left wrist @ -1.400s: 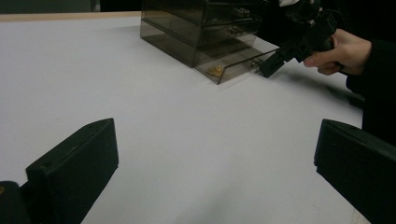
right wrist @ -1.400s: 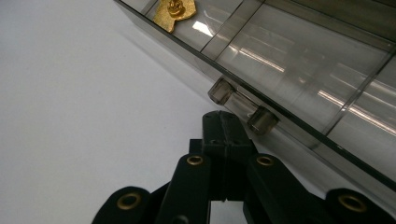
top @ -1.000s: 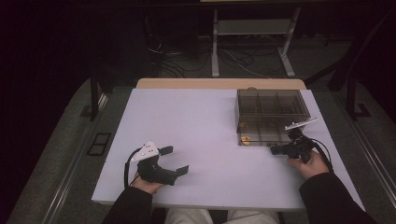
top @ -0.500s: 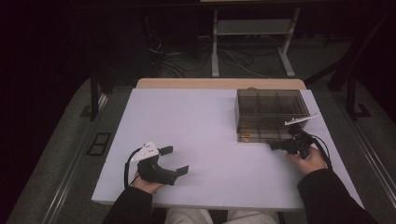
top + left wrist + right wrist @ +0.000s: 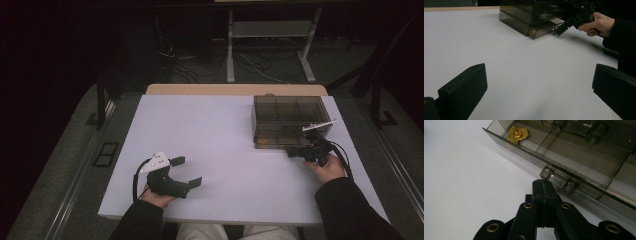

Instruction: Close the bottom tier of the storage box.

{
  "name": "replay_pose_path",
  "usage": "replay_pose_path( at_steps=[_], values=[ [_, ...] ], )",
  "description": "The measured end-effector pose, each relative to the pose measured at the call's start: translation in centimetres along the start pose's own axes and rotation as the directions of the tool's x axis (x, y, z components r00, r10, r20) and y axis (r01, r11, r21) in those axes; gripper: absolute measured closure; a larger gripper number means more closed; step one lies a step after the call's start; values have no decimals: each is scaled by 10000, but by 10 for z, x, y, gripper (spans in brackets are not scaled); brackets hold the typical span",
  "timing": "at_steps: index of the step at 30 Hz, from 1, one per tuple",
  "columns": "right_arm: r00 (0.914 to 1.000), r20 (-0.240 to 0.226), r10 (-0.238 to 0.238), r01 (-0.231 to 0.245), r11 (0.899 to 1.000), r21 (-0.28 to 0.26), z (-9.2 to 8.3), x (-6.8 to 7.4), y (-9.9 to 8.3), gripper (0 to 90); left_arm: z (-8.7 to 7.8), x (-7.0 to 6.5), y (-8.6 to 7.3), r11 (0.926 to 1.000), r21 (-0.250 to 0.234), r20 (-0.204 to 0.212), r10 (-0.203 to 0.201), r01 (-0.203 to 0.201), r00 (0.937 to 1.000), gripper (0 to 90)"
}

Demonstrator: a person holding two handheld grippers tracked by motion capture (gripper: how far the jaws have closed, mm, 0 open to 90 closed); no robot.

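Observation:
A smoky clear drawer box [image 5: 290,120] stands at the table's back right, and the left gripper view shows the box [image 5: 531,17] too. Its bottom drawer [image 5: 564,162] sticks out a little, with a gold piece [image 5: 517,133] in its left corner. My right gripper [image 5: 544,186] is shut with nothing between its jaws, and its tip is right at the drawer's clear bar handle [image 5: 559,180]. In the high view the right gripper [image 5: 291,151] sits at the box's front. My left gripper [image 5: 187,171] rests open at the front left, its jaws wide apart over bare table [image 5: 539,85].
The white tabletop [image 5: 220,135] stretches between the two hands. A wooden strip [image 5: 235,89] runs along its far edge. Beyond it are cables and a metal stand [image 5: 270,30] on a dark floor.
My right gripper has moved left and toward the box front. The bottom drawer's front has slid back nearer the box. The left gripper has not moved.

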State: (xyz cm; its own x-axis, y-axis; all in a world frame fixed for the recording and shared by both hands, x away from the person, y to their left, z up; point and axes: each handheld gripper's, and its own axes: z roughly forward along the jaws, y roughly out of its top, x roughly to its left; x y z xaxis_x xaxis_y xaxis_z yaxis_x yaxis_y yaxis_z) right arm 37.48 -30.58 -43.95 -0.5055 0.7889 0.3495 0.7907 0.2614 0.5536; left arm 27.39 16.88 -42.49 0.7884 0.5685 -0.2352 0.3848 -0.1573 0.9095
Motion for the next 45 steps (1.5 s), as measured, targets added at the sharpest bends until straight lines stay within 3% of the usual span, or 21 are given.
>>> replay_pose_path(
  at_steps=[8,45],
  values=[
    [9999,-116,22,-25,9997,-252,0,-1,8,892,0,0,0,10000,3,2,2,-2,10000,0],
    [9994,321,111,-84,9966,-821,7,-6,18,892,-1,0,0,10000,-18,-4,8,-8,10000,0]
  ],
)
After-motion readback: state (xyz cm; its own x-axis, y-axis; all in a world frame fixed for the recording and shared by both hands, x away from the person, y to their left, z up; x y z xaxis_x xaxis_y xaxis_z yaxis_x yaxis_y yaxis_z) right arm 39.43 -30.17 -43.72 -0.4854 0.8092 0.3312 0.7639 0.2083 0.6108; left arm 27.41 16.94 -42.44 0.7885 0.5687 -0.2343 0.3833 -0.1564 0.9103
